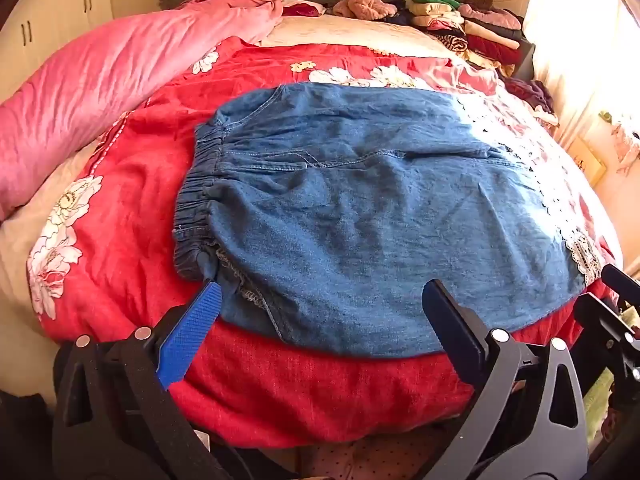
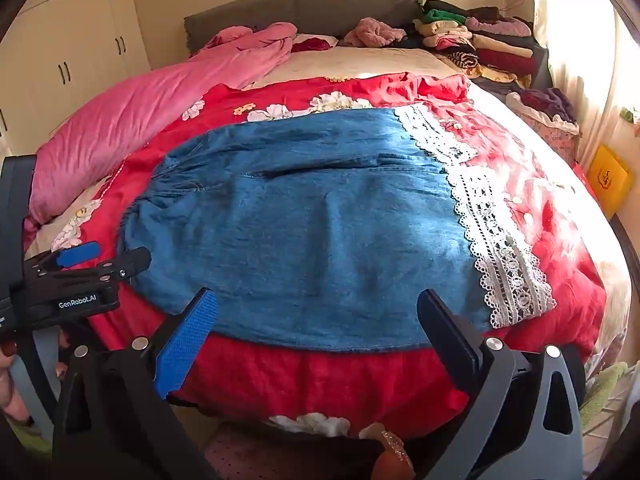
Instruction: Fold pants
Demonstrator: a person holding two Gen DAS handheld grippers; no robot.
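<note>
Bedding covers the whole work surface: a red floral quilt (image 2: 312, 376) spread over a bed (image 2: 360, 62), with a rumpled pink duvet (image 2: 132, 116) bunched along the left side and a grey headboard (image 2: 304, 4) at the far end. Cream wardrobe doors (image 2: 60, 52) stand on the far left, and a sunlit curtain (image 2: 576, 52) hangs on the right. A pile of folded clothes (image 2: 480, 36) sits at the far right corner of the bed, with a yellow box (image 2: 610, 178) beside the right edge, lower down.

Denim pants (image 2: 312, 220) lie flat across the middle of the quilt, legs side by side and running left to right. The gathered elastic waistband (image 1: 198, 200) is at the left end; white lace cuffs (image 2: 492, 232) trim the right end (strong sunlight washes out part of the lace). A seam line between the two legs runs through the middle, and the near edge sits close to the near edge of the bed.

The left gripper (image 1: 320, 292) hovers over the near left part of the pants with its jaws spread wide, nothing between them; one blue pad is just beside the waistband corner. The right gripper (image 2: 316, 304) hangs over the near edge further right, likewise fully spread and holding nothing.
</note>
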